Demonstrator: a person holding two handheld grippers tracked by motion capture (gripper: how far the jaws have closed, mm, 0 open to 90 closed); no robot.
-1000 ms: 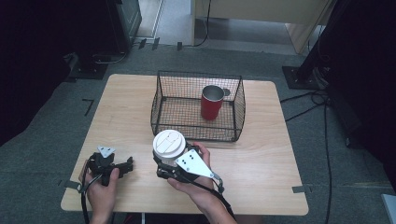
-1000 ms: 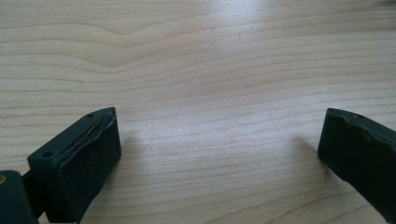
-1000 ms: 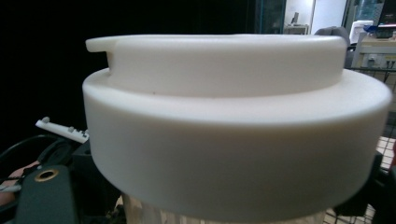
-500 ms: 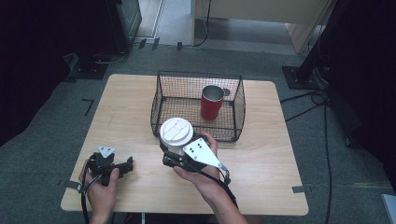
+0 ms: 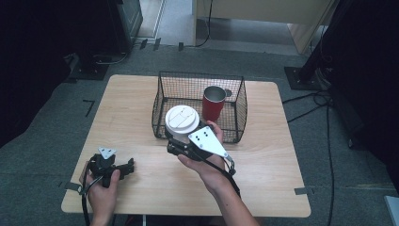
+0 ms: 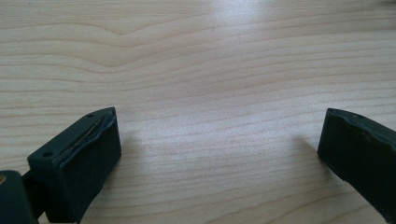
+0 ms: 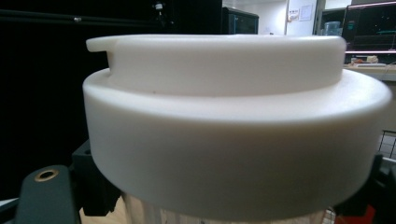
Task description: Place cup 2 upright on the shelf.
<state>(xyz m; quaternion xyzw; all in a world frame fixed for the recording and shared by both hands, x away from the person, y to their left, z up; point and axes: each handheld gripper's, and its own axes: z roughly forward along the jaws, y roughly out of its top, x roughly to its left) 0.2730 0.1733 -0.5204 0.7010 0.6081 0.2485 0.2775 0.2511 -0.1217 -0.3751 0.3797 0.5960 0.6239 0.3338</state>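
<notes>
- The tabletop point(image 5: 282, 155) carries a black wire basket point(image 5: 237, 101) toward its far side, open at the top, with a red cup point(image 5: 213, 104) standing upright in its right half; the left half looks bare.
- A cup with a white lid point(image 5: 182, 119) is upright and off the tabletop, at the basket's near left corner, its lid about level with the near rim. The basket's free left half lies just beyond it, away from the person, so I judge the coming move as up over the near rim, then down.
- The right gripper point(image 5: 181, 141) has its jaws clamped on the cup's body below the lid point(image 7: 238, 126), long axis vertical.
- The left gripper point(image 5: 128, 165) rests near the tabletop's near left corner, well apart from cup and basket, jaws wide with bare wood between them, so the right hand is much the nearer.
</notes>
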